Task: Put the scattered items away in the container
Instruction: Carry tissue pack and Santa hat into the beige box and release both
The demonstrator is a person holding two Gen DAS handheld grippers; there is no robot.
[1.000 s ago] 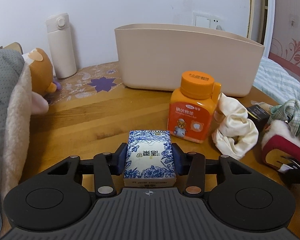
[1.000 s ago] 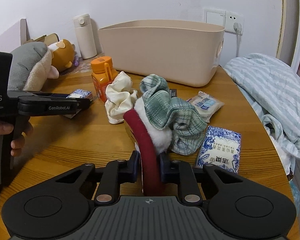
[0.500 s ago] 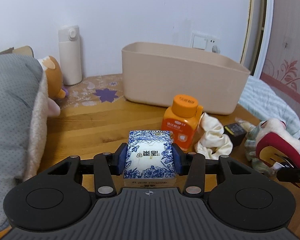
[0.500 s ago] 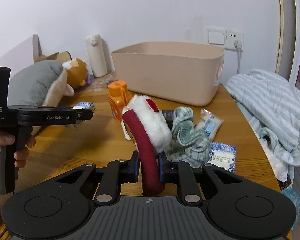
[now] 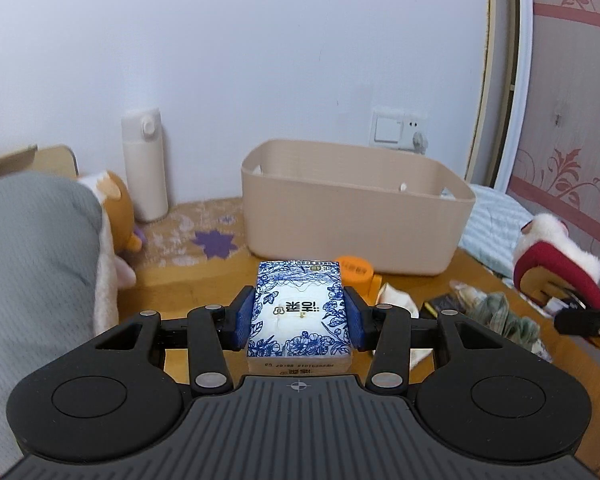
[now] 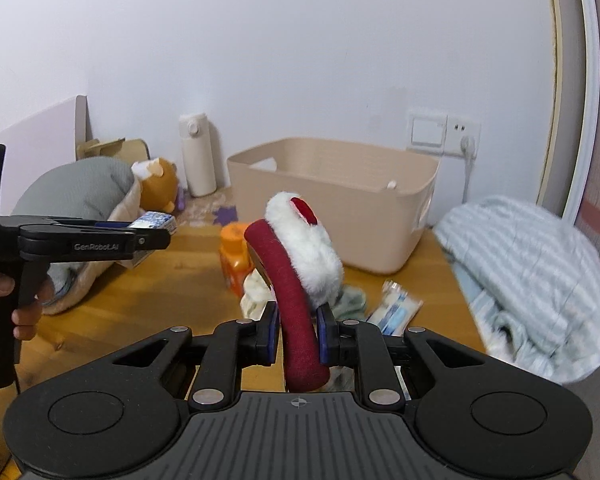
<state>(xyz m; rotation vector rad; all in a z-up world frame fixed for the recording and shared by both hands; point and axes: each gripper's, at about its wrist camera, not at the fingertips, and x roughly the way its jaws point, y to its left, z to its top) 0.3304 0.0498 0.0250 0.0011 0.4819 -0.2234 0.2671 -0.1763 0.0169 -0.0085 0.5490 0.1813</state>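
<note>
Left wrist: left gripper [image 5: 298, 322] clamps tissue pack [image 5: 299, 312], bin [image 5: 356, 216] dead ahead below, right gripper [image 6: 297, 334] pinching headband [image 6: 296, 312] alongside.

Matt plastic container [image 5: 356, 216], glossy wrapped tissue pack [image 5: 298, 312] (printed film), fluffy cloth headband [image 6: 300, 264], wooden table [image 6: 140, 292].
</note>
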